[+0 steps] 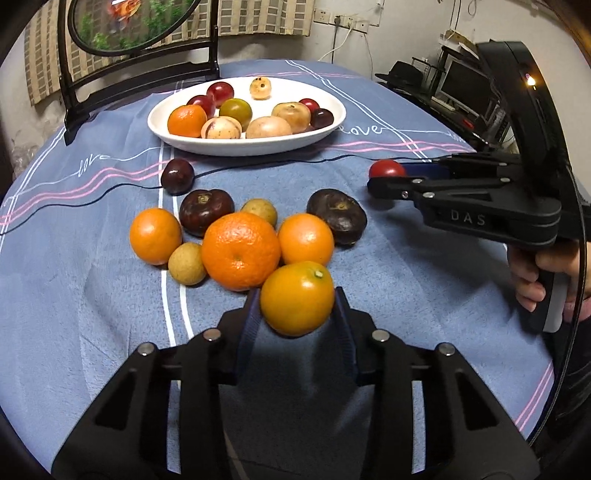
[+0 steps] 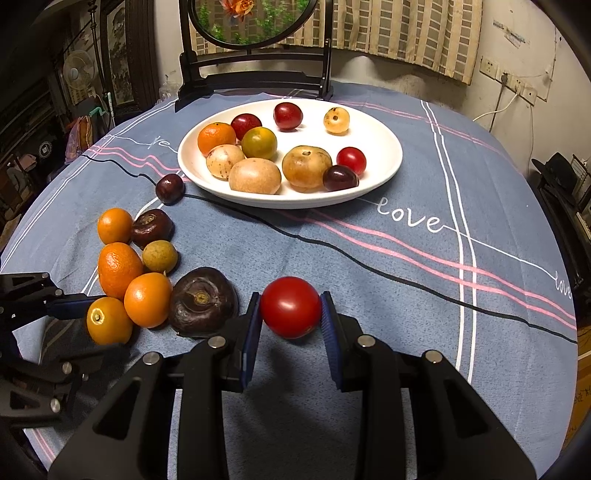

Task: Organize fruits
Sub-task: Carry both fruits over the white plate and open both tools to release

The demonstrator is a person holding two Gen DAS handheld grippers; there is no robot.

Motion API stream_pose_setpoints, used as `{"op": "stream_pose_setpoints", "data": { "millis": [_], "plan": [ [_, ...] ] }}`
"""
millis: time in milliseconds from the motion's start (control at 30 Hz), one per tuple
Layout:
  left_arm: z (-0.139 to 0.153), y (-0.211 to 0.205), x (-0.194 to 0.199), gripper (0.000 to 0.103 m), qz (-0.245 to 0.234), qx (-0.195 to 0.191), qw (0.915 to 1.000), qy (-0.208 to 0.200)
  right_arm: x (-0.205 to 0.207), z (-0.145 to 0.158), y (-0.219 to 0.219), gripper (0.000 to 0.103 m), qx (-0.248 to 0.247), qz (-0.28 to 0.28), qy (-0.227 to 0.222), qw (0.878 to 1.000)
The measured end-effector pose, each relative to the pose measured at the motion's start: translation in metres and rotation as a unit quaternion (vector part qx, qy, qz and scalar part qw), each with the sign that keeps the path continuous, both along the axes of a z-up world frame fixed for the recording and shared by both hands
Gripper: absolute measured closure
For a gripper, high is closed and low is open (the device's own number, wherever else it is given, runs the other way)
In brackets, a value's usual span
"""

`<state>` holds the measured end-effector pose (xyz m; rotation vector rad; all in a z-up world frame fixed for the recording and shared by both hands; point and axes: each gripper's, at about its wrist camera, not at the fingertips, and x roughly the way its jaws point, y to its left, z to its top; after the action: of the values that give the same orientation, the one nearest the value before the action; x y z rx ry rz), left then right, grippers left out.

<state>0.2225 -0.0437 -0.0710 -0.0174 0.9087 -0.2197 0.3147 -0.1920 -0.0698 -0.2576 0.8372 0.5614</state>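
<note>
A small yellow-orange citrus fruit [image 1: 297, 298] sits between the blue pads of my left gripper [image 1: 295, 306], which is shut on it at the near edge of a fruit cluster. The same fruit [image 2: 109, 320] appears at the left of the right wrist view. My right gripper [image 2: 290, 308] is shut on a red tomato [image 2: 290, 307], seen also in the left wrist view as a red tomato [image 1: 386, 170] at the right. A white plate [image 1: 177, 138] at the back holds several fruits.
Loose on the blue cloth [image 1: 369, 295] lie oranges [image 1: 241, 251], dark brown fruits [image 1: 337, 216], small tan fruits [image 1: 186, 264] and a dark plum [image 1: 177, 176]. A black cable [image 2: 332, 251] crosses the cloth. A dark-framed round mirror [image 2: 255, 22] stands behind the plate.
</note>
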Motion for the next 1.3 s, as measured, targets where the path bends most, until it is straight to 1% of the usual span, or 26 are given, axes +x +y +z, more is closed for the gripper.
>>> {"op": "stream_pose_setpoints", "data": {
  "millis": [133, 233, 367, 500, 600, 667, 733, 800, 867, 1000, 1100, 1133, 1167, 1233, 1267, 1300],
  "plan": [
    [0.0, 0.001, 0.001, 0.063, 0.0, -0.004, 1.0, 0.0, -0.001, 0.001, 0.0, 0.071, 0.001, 0.002, 0.0, 1.0],
    [0.001, 0.003, -0.001, 0.063, -0.002, -0.014, 0.9999, -0.003, -0.001, 0.001, 0.0, 0.071, 0.003, 0.002, 0.0, 1.0],
    [0.007, 0.006, -0.006, 0.063, -0.002, -0.026, 0.9994, -0.022, -0.001, 0.002, -0.001, 0.071, 0.006, 0.005, 0.002, 1.0],
    [0.015, 0.007, -0.013, 0.064, -0.001, -0.031, 0.9986, -0.044, -0.005, 0.008, -0.004, 0.071, 0.026, 0.013, -0.001, 1.0],
    [0.025, 0.006, -0.013, 0.064, -0.003, -0.031, 0.9977, -0.06, -0.005, 0.012, -0.006, 0.071, 0.047, 0.018, 0.002, 0.999],
    [0.037, 0.008, -0.007, 0.063, -0.005, -0.038, 0.9966, -0.073, -0.004, 0.014, -0.008, 0.071, 0.055, 0.017, 0.0, 0.998],
    [0.05, 0.011, 0.003, 0.063, -0.008, -0.046, 0.9952, -0.086, -0.005, 0.018, -0.01, 0.071, 0.069, 0.012, -0.015, 0.997],
    [0.062, 0.013, 0.019, 0.063, -0.008, -0.05, 0.994, -0.097, -0.002, 0.024, -0.011, 0.071, 0.09, 0.003, -0.034, 0.995],
    [0.071, 0.017, 0.045, 0.063, 0.002, -0.049, 0.9936, -0.102, 0.008, 0.03, -0.011, 0.071, 0.117, -0.015, -0.05, 0.992],
    [0.078, 0.026, 0.107, 0.063, 0.023, -0.053, 0.9945, -0.087, 0.037, 0.036, 0.001, 0.071, 0.148, -0.039, -0.036, 0.987],
    [0.085, 0.032, 0.158, 0.063, 0.034, -0.053, 0.9951, -0.076, 0.064, 0.032, 0.02, 0.071, 0.13, -0.064, -0.045, 0.988],
    [0.085, 0.032, 0.181, 0.063, 0.043, -0.047, 0.9956, -0.07, 0.071, 0.03, 0.022, 0.071, 0.129, -0.071, -0.045, 0.988],
    [0.085, 0.032, 0.191, 0.063, 0.046, -0.042, 0.9959, -0.065, 0.076, 0.028, 0.022, 0.071, 0.13, -0.075, -0.04, 0.988],
    [0.08, 0.027, 0.218, 0.063, 0.051, -0.025, 0.9971, -0.051, 0.088, 0.021, 0.02, 0.071, 0.133, -0.08, -0.013, 0.988],
    [0.077, 0.024, 0.229, 0.063, 0.048, -0.017, 0.9977, -0.043, 0.09, 0.018, 0.018, 0.071, 0.132, -0.079, -0.006, 0.988],
    [0.073, 0.021, 0.234, 0.063, 0.046, -0.014, 0.9981, -0.038, 0.091, 0.016, 0.017, 0.071, 0.13, -0.079, 0.0, 0.988]
  ]
}}
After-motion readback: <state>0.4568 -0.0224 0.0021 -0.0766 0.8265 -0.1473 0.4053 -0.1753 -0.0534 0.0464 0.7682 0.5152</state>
